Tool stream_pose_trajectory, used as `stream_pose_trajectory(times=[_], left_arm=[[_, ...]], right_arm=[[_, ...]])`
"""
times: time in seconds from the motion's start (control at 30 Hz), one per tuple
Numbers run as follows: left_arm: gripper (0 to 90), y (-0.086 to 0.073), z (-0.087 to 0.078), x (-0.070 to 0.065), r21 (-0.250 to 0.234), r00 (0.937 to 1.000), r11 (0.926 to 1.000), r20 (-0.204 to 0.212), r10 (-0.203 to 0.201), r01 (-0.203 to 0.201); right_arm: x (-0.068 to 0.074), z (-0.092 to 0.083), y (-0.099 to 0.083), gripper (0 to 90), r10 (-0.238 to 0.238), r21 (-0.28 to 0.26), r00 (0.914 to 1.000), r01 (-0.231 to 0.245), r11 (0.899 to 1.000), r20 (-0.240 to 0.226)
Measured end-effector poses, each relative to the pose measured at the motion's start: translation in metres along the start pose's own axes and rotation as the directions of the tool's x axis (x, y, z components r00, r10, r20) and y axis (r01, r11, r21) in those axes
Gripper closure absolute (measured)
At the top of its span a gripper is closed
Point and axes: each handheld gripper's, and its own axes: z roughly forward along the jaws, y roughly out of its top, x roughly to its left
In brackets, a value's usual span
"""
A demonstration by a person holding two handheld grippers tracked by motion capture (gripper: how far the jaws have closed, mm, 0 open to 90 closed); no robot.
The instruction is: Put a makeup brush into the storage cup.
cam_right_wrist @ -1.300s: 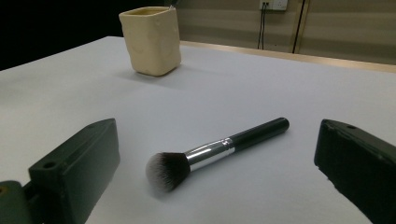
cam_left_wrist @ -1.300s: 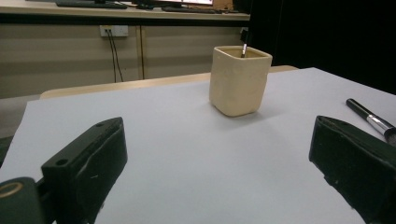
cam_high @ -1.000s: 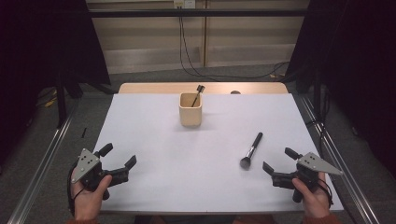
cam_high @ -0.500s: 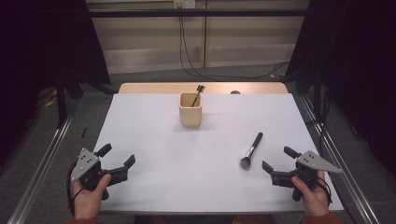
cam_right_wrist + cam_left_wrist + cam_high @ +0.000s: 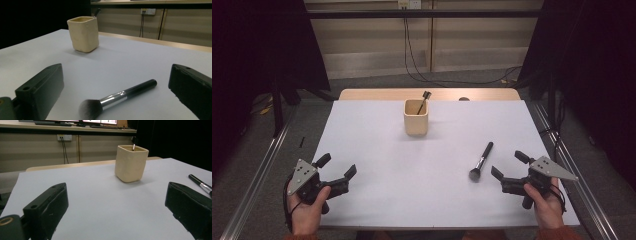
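The white counter (image 5: 377, 150) carries a cream cup (image 5: 416, 117) at the back, one small brush (image 5: 424, 99) leaning inside. My right tool (image 5: 506, 168) and left tool (image 5: 337, 166) both gape empty. The makeup brush (image 5: 117, 98) lies flat just ahead of my right tool: light, rigid, probably slick at the ferrule, soft-bristled. I'd pinch its black handle.

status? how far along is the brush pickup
Done: one dark-handled brush already stands in the cream square cup. In hand: nothing; the right gripper sits open beside the black-handled makeup brush lying flat. Left: grasp it and cup it. Left gripper open, idle.
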Motion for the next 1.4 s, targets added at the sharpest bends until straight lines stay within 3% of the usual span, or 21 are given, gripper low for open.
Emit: stream_pose_trajectory(times=[0.27, 0.53, 1.07, 1.3, 1.4], left_arm=[[3.8, -0.001, -0.002, 0.0, 0.003, 1.0, 1.0, -0.001, 0.008, -0.008], [3.7, -0.002, 0.002, -0.001, 0.015, 1.0, 0.9999, 0.005, 0.005, -0.005], [3.7, 0.0, 0.003, -0.004, 0.02, 0.9992, 0.9991, 0.018, 0.036, -0.036], [3.7, 0.0, 0.002, -0.003, 0.017, 0.9995, 0.9994, 0.012, 0.031, -0.031], [3.7, 0.0, 0.002, -0.003, 0.011, 0.9994, 0.9995, 0.016, 0.03, -0.03]], right_arm=[[-0.001, 0.016, 0.014, 0.0, -0.062, -0.002, 0.9972, 0.062, 0.998, -0.042], [-0.006, 0.042, 0.024, 0.8, -0.038, 0.02, 0.9981, 0.039, 0.999, -0.048], [-0.02, 0.083, 0.041, 0.7, -0.062, 0.059, 0.998, 0.062, 0.996, -0.011], [-0.021, 0.098, 0.053, 0.7, -0.083, 0.108, 0.996, 0.086, 0.99, -0.033], [-0.025, 0.105, 0.057, 0.3, -0.101, 0.167, 0.9934, 0.109, 0.98, -0.056]])
